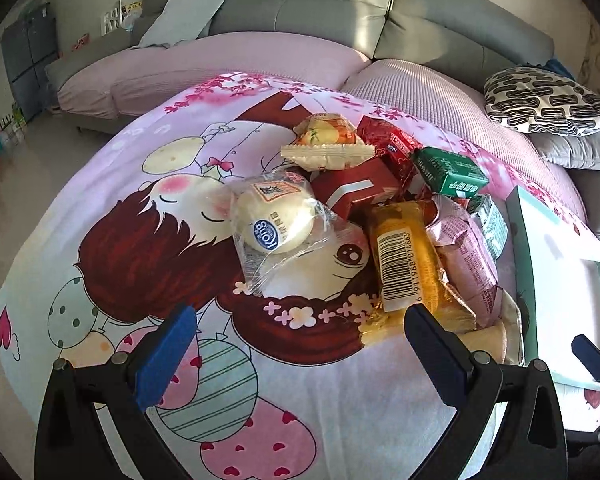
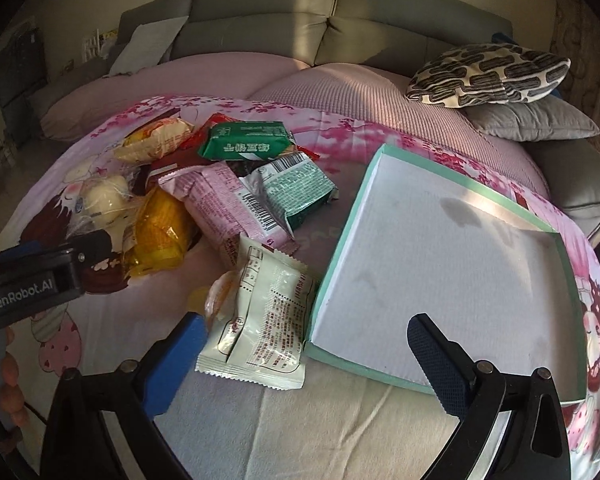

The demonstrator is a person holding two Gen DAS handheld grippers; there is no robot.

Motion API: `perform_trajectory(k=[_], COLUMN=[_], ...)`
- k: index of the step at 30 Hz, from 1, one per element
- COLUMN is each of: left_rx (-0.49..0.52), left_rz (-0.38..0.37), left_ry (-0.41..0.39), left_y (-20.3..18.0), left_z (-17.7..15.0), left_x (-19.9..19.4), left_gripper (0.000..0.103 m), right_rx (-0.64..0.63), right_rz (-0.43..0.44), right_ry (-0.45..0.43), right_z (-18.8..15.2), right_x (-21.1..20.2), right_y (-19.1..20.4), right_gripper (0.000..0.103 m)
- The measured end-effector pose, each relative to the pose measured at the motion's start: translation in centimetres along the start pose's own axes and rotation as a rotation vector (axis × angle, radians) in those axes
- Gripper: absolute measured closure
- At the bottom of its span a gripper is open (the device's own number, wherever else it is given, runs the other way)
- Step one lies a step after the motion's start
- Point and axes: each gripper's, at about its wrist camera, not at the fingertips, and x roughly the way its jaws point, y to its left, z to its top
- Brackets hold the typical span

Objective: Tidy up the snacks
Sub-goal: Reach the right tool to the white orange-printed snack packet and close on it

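Both tools stand wide open and empty, the right tool (image 2: 312,356) above the white packet (image 2: 260,320) touching the tray's (image 2: 472,200) near-left corner; I'd lower squarely, pinch its middle; left tool (image 1: 300,344) waits by the snack pile (image 1: 380,208).

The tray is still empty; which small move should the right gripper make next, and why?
Probably lower the right gripper onto the white packet. Its jaws stand open with nothing held, that packet lies nearest, touching the tray.
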Motion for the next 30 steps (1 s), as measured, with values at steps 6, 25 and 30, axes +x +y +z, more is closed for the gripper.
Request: perform_trajectory(k=[6,25,30], left_rx=[-0.004,-0.033,-0.017], left_rz=[-0.012,-0.05,-0.078], left_ry=[0.022,0.085,0.09], left_y=[0.1,0.5,-0.2], left_z=[-0.1,-0.7,-0.8], left_x=[0.3,1.2,1.2], left_gripper=[0.0,0.0,0.0], right_rx=[-0.089,-0.18,-0.146], right_rz=[-0.028,-0.131,-0.147], right_ry=[0.002,-0.065,-0.042], right_z=[-0.3,-0.3,-0.1], right_x=[-0.4,-1.5,-0.4], right_y=[1.5,2.8,2.1], right_gripper=[0.019,0.057,0.061])
